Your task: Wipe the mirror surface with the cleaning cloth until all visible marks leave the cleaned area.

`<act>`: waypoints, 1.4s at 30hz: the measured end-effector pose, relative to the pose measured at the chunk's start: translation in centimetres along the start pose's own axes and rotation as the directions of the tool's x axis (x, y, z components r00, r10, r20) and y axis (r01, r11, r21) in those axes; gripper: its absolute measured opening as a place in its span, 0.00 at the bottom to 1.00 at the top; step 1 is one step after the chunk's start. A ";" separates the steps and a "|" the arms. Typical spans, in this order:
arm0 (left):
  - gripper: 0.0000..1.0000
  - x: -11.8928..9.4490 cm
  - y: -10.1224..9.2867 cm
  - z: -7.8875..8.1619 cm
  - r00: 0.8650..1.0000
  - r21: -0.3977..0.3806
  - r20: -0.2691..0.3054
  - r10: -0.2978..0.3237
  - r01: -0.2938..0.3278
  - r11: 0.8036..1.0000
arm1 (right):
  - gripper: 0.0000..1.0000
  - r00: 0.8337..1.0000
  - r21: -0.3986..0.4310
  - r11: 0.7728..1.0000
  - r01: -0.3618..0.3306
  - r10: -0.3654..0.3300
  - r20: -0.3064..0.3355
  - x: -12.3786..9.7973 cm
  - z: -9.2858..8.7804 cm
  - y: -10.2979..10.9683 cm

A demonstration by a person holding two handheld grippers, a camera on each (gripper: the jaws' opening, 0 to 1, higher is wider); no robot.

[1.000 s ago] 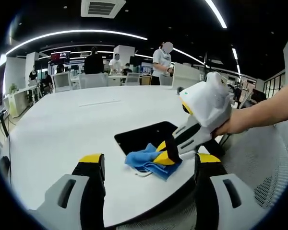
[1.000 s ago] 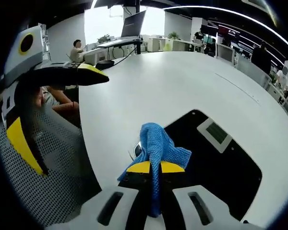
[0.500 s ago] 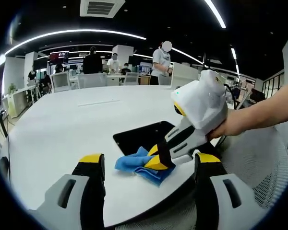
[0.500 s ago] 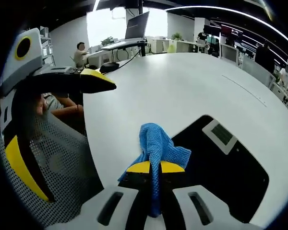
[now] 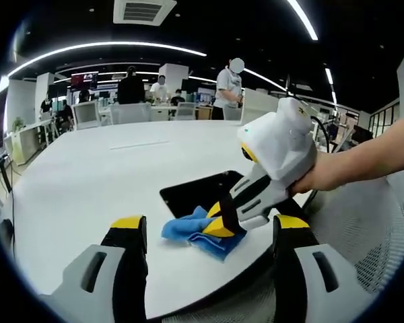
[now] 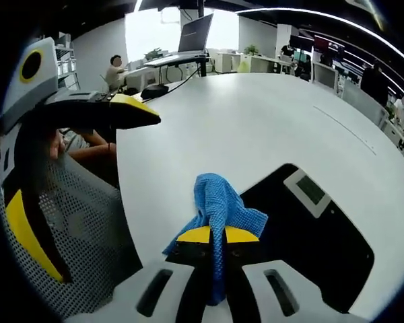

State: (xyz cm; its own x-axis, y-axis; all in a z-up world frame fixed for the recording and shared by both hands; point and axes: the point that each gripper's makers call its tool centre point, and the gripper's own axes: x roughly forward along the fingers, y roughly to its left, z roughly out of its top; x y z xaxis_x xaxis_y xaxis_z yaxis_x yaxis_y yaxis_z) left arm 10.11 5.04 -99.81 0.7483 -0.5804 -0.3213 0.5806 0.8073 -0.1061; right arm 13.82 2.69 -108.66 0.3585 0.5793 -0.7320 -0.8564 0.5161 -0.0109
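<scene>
Just ahead of the right hand-held gripper [image 6: 214,237], the blue cleaning cloth [image 6: 219,202] was pinched tight between its closed jaws, bunched up and draped over the near corner of the dark mirror [image 6: 316,235] lying flat on the white desk [image 6: 242,128]. Compared with a second earlier, the cloth had slid sideways off the mirror's inner area toward its near edge, then drifted back a little; in the left gripper view the right hand-held gripper [image 5: 219,225] and cloth [image 5: 195,232] sat closer to the left one than before. That read as one wiping stroke across the near corner, with most of the mirror [image 5: 202,192] not yet covered, so the task looked early to midway. No marks could be made out on the glass.

The left hand-held gripper [image 5: 209,232] hovered with its jaws spread wide apart, holding nothing, near the desk's front edge. A mesh chair [image 6: 87,229] stood beside it, off the desk. People [image 5: 227,91] stood at far desks, well apart. Nothing lay on the mirror to block the next stroke.
</scene>
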 end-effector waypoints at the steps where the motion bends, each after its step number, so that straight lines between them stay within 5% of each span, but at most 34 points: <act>1: 0.74 0.0 0.0 0.0 1.000 0.000 0.000 -0.001 0.001 1.000 | 0.00 1.000 -0.003 1.000 -0.001 0.001 0.001 0.0 0.0 -0.1; 42: 0.75 0.0 -0.1 0.1 1.000 -0.005 0.007 -0.006 0.006 1.000 | 0.00 0.994 -0.010 0.998 0.055 -0.056 -0.091 2.5 2.3 -6.0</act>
State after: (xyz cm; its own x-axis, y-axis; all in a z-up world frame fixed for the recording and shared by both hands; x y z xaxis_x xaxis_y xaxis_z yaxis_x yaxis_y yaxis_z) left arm 10.07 5.00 -99.75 0.7474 -0.5856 -0.3138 0.5831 0.8045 -0.1126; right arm 20.71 2.48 -108.87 0.3705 0.4900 -0.7891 -0.8391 0.5408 -0.0582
